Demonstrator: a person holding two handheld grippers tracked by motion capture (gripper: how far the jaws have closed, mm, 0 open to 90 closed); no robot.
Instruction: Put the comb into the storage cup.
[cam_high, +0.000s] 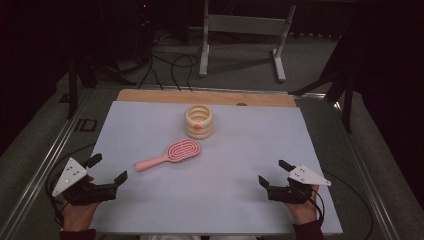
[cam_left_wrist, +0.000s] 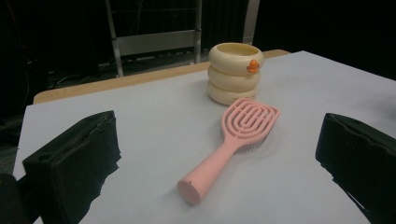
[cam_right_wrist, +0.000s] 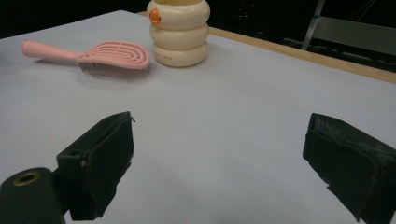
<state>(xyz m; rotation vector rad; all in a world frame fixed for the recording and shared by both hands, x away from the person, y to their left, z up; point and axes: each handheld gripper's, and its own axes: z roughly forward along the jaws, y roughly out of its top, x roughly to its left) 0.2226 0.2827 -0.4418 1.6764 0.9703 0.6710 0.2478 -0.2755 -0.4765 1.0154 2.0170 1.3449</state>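
At the near left edge of the pale blue-grey table mat (cam_high: 150, 125), the left gripper (cam_high: 107, 171) rests low in a person's hand, its two black jaws spread wide with nothing between them. Ahead of it, toward the middle of the mat, a pink plastic hairbrush with an oval slotted head (cam_high: 169, 155) lies flat, bristles down, handle end pointing back toward that left gripper. Just beyond the brush head, near but apart from it, stands a cream-coloured holder shaped like three stacked rings (cam_high: 198, 121) (a small orange mark sits on its upper ring); its open top looks empty. Farther right, at the near right edge, the right gripper (cam_high: 272, 173) also waits with jaws wide and empty, well apart from both things. Judging by this layout, the work has not begun: neither thing is touched, and reaching, grasping and moving the brush all remain.
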